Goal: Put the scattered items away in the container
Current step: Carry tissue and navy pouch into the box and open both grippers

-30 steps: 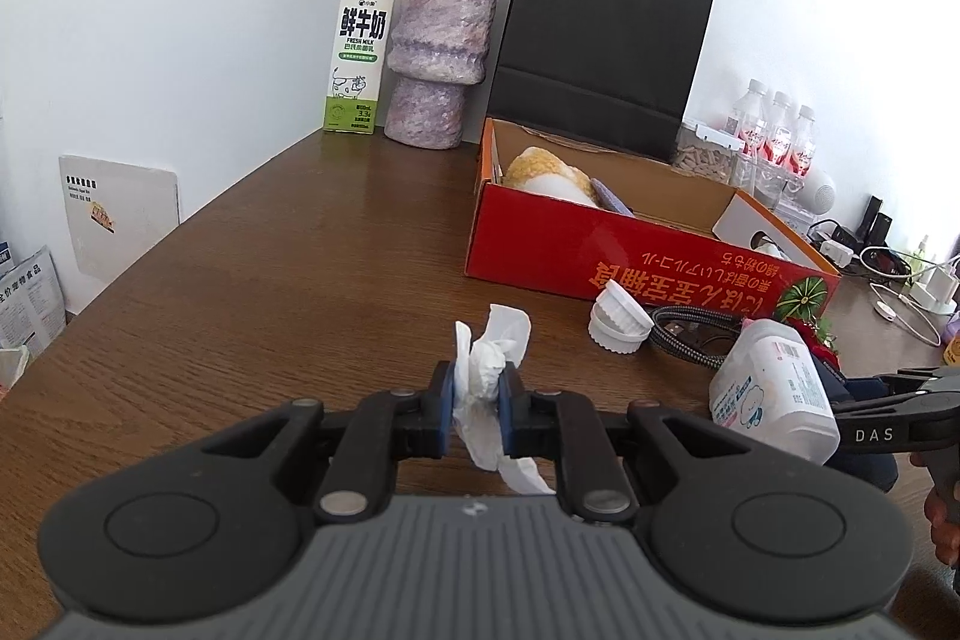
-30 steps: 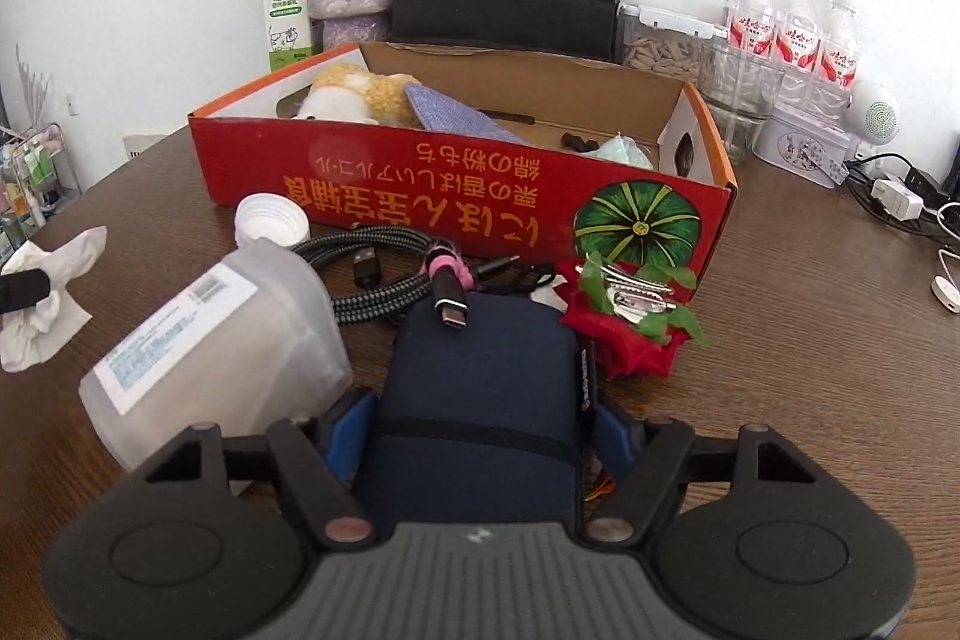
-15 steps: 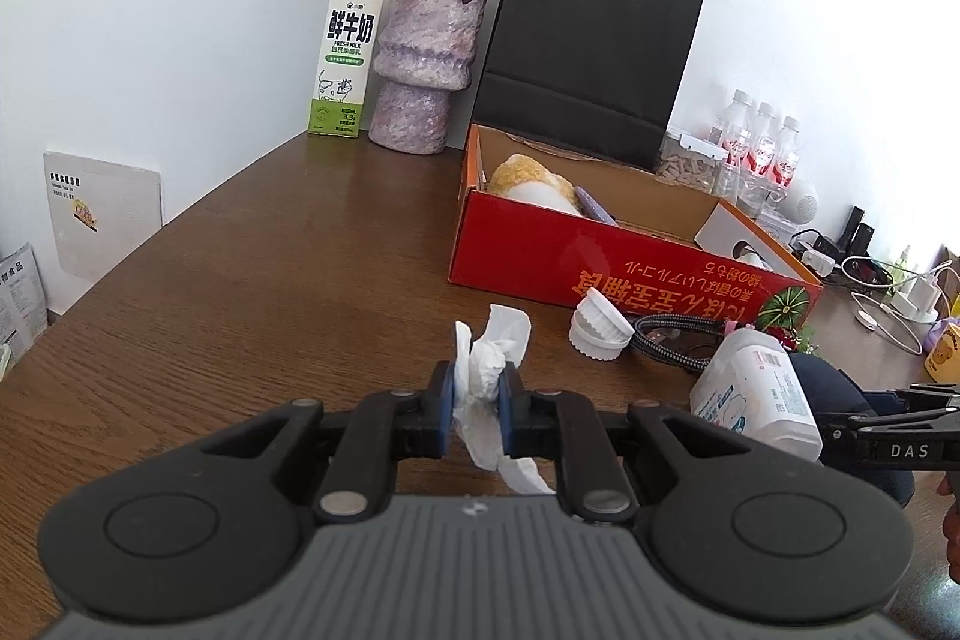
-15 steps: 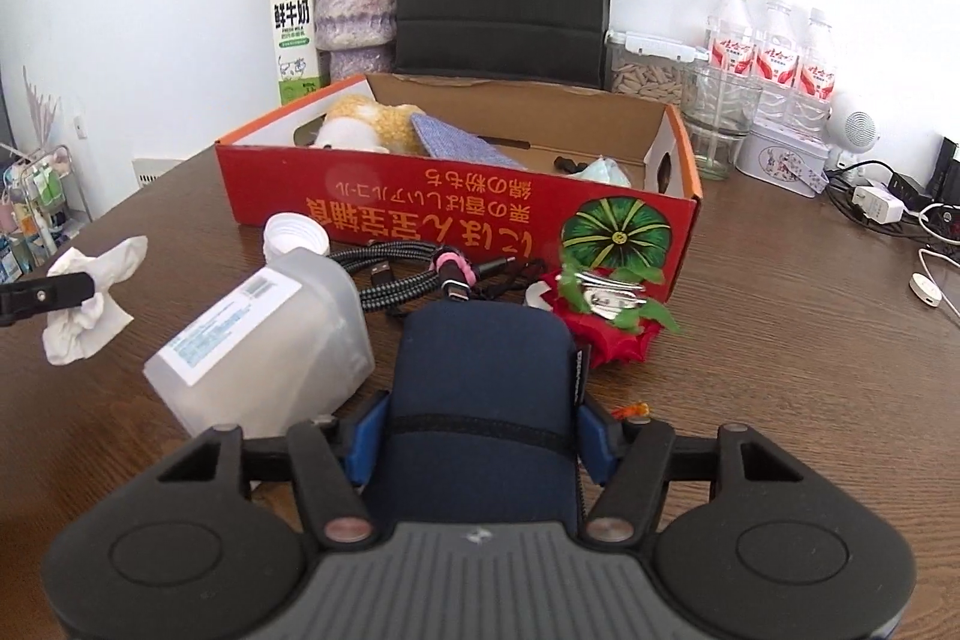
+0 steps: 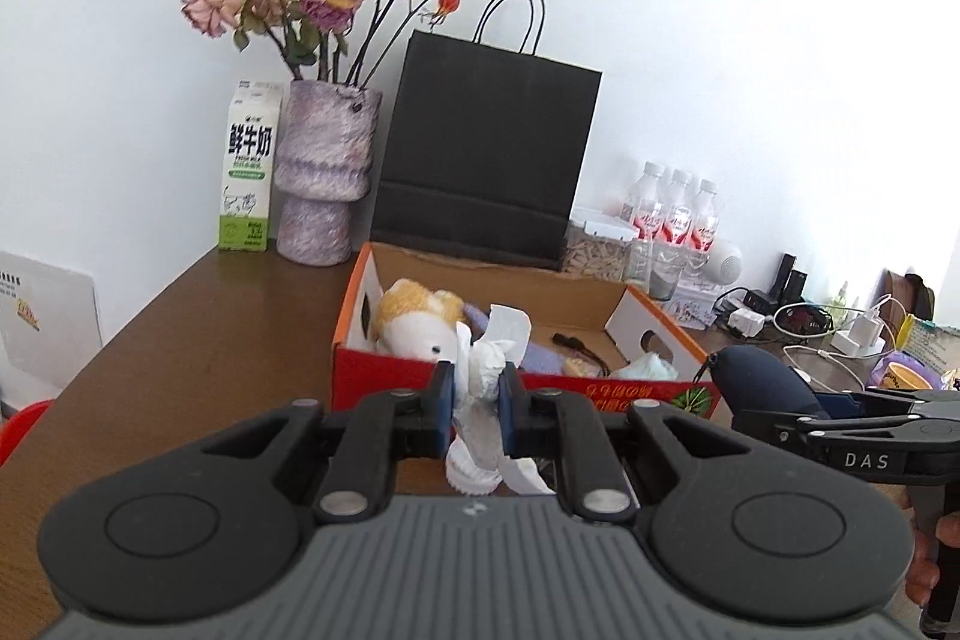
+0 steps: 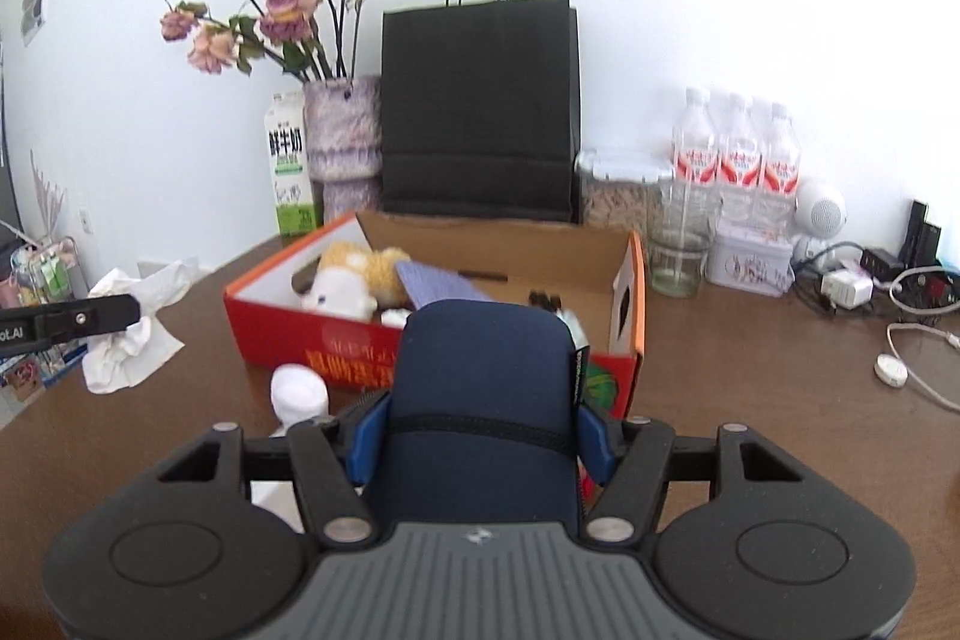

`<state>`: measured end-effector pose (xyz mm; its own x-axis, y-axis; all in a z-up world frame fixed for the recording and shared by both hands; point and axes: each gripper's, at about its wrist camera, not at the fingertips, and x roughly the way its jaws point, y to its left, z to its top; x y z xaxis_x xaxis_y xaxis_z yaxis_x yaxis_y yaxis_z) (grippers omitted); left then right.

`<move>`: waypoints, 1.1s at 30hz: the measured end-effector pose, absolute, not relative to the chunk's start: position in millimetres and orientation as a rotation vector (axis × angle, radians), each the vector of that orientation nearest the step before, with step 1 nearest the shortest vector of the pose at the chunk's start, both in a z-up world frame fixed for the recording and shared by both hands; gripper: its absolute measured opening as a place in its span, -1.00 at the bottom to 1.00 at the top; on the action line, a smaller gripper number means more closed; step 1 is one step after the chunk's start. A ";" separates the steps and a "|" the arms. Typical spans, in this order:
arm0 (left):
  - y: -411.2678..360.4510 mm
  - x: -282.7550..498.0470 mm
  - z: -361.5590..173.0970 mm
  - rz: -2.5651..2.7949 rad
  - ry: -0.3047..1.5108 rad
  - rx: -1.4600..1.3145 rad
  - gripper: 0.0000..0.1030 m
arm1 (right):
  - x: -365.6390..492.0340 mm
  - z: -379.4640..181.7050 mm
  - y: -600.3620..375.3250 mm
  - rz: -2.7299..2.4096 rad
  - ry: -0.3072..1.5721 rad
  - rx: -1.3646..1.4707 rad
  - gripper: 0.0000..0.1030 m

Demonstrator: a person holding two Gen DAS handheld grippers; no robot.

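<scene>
Left gripper [image 5: 474, 403]: jaws pinching a crumpled white tissue [image 5: 489, 370], held above the bench [image 5: 180, 340] just short of the near wall of the red box [image 5: 384, 376]; the tissue's lower tail hangs behind the gripper body, partly hidden. Right gripper [image 6: 480, 439]: jaws spread wide and clamped on the sides of a navy pouch [image 6: 480, 376], held above the bench in front of the box's right end; the pouch blocks most of what lies below and behind it. Beneath the left gripper: a white ribbed cap [image 5: 471, 472], mostly covered by the tissue. Red box, open top, cardboard inside: holds a yellow-and-white plush toy [image 5: 417, 322] at its left end, a lavender cloth [image 6: 435, 283] next to it, a pale crumpled item [image 5: 648, 367] near the right end, and small dark objects on the floor too small to identify. Printed lettering on the front wall largely hidden by both grippers. Behind the box: black paper bag [image 5: 486, 154], vase of dried roses [image 5: 327, 178], milk carton [image 5: 249, 184], three water bottles [image 6: 738, 166].
</scene>
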<state>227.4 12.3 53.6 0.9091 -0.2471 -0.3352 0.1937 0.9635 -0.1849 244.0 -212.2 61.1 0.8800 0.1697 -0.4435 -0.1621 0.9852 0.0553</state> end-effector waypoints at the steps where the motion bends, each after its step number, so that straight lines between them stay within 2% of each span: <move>1: 7.8 231.3 57.6 -0.236 0.355 -0.145 -0.70 | 247.4 63.5 -211.8 0.171 0.451 0.026 0.19; 14: -38.5 314.6 79.2 -0.303 0.291 -0.148 -0.70 | 335.4 81.3 -203.7 0.206 0.363 0.077 0.19; 26: -56.3 403.2 35.0 -0.256 0.409 -0.087 -0.70 | 419.8 43.9 -207.6 0.184 0.464 0.028 0.19; 33: -60.5 410.0 17.5 -0.250 0.438 -0.049 -0.68 | 421.2 35.0 -203.5 0.173 0.468 -0.005 0.20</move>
